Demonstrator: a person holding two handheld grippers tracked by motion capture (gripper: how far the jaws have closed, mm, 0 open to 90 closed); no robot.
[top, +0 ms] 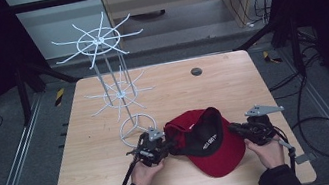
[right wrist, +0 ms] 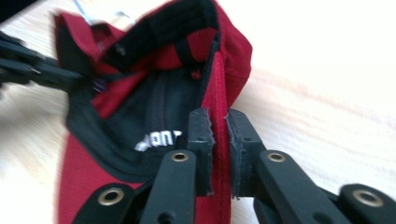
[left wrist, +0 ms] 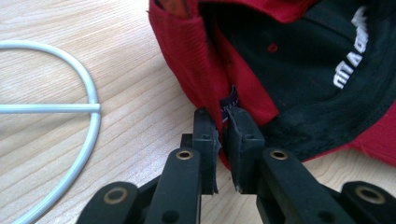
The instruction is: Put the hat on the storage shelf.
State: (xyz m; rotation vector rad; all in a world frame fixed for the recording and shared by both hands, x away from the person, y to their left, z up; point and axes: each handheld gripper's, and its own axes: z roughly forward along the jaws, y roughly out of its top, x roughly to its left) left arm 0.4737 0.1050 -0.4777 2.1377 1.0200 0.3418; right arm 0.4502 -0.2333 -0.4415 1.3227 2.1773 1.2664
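Your hands come in at the bottom of the high view, and your left gripper (top: 165, 147) is clamped on the left rim of the red cap (top: 214, 157), which lies upside down on the table (top: 231, 81), lower centre of frame. Your right gripper (top: 236, 129) pinches the cap's right rim, jaws closed on red fabric in the right gripper view. White wire rack (top: 116, 88) stands upper left, its ring base just beside the left gripper.

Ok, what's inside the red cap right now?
The red cap lies upside down: black lining and white lettering show inside. The crown's bottom under the folded rim is hidden.
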